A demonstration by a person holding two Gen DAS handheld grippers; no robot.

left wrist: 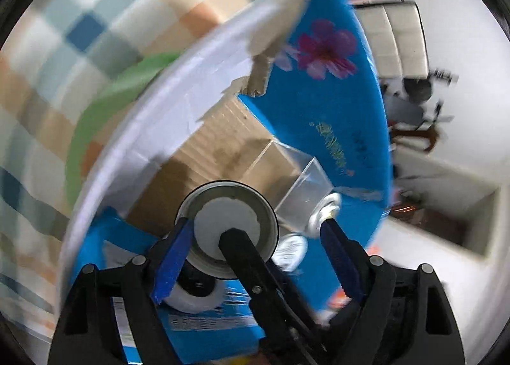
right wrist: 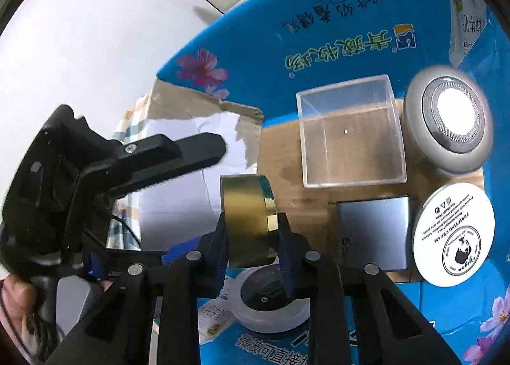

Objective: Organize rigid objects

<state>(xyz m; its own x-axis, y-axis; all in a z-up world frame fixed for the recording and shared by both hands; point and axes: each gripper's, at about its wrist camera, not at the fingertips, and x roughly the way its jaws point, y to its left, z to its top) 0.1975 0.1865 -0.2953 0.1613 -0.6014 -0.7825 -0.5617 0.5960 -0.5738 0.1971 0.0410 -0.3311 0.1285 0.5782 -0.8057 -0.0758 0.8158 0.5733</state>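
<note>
- Left wrist view: blur smeared most of the frame. The left gripper (left wrist: 251, 239) hovered over the open blue carton (left wrist: 334, 110), its jaws wide and holding nothing. A round tin (left wrist: 228, 229), seen end-on, sat between the blue pads, gripped by a black finger of the other tool. A clear plastic box (left wrist: 302, 196) lay beyond the tin on the carton's cardboard floor.
- Right wrist view: the right gripper (right wrist: 253, 237) pinched the gold-coloured round tin (right wrist: 247, 220) on its flat faces, held on edge above the carton floor, probably to lower it in. Right of the tin lay the clear plastic box (right wrist: 350, 132), a grey round speaker-like disc (right wrist: 446, 123), a white cream jar (right wrist: 454, 234) and a grey flat case (right wrist: 374, 231). Another round jar (right wrist: 271, 301) lay below the tin.
</note>
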